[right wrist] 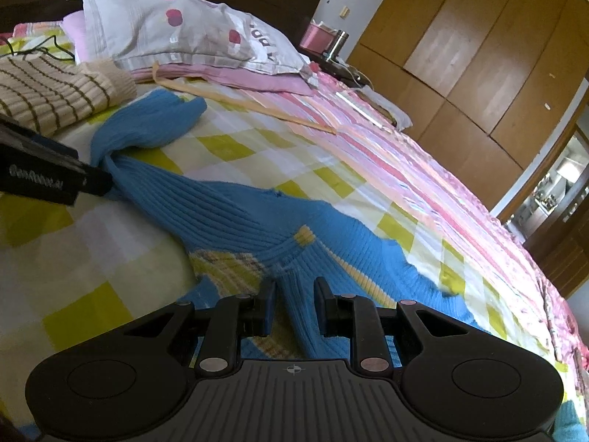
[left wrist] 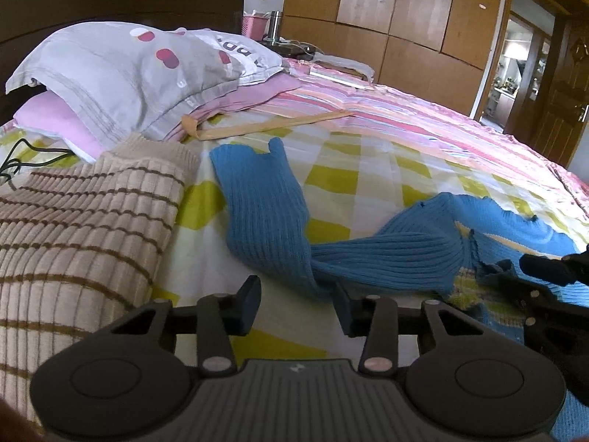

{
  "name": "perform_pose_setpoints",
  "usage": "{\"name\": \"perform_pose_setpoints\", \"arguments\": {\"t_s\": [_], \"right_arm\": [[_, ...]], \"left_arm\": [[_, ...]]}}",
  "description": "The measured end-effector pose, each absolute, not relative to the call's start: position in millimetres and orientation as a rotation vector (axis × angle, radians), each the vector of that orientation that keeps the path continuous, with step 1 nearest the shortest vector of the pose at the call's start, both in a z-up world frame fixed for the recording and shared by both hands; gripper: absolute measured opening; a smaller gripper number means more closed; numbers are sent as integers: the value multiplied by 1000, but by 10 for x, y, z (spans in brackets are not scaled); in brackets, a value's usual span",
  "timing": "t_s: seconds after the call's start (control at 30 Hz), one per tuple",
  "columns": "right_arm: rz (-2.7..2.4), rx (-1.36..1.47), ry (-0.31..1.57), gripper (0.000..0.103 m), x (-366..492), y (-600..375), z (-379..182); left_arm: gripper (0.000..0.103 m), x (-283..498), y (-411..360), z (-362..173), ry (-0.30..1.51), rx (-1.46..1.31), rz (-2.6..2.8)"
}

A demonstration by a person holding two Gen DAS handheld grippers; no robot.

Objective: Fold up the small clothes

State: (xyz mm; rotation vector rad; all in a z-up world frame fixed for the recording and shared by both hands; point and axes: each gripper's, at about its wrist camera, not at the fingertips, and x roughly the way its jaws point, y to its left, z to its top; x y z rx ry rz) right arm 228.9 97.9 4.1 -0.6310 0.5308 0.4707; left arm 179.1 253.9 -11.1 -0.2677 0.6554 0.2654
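A blue ribbed sweater (left wrist: 386, 258) (right wrist: 228, 213) lies crumpled on the checked bedsheet (left wrist: 368, 169), with one sleeve (left wrist: 257, 191) (right wrist: 154, 121) stretched toward the pillows. The sleeve's twisted bend sits just ahead of my left gripper (left wrist: 296, 298), against its right finger. The jaws stand apart, mostly over bare sheet. My right gripper (right wrist: 294, 305) is shut on a raised fold of the sweater's body near the yellow-patterned part. Each gripper shows in the other's view: the left gripper (right wrist: 55, 180) at the sleeve bend, the right gripper (left wrist: 545, 272) on the sweater's body.
A beige brown-striped sweater (left wrist: 81, 221) (right wrist: 48, 99) lies folded at the left. Behind it are stacked pillows (left wrist: 121, 73), a tan strap (left wrist: 272, 125) and a black cable (left wrist: 22, 158). A wooden wardrobe (left wrist: 405, 18) stands beyond the bed.
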Motion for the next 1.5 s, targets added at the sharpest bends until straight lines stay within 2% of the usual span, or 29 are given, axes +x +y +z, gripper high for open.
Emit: {"name": "perform_pose_setpoints", "arguments": {"t_s": [0.4, 0.57, 1.33, 1.5], "right_arm": [[638, -435, 651, 23, 2653, 1592, 392], [691, -417, 685, 23, 2806, 1923, 373], [850, -397, 902, 23, 3300, 2795, 108], [853, -399, 931, 26, 3368, 2874, 48]], "left_arm": [[46, 1777, 2603, -146, 665, -301, 250], [43, 1799, 2612, -164, 675, -307, 233], [43, 1848, 2658, -266, 700, -327, 213], [43, 1857, 2659, -279, 701, -328, 213]]}}
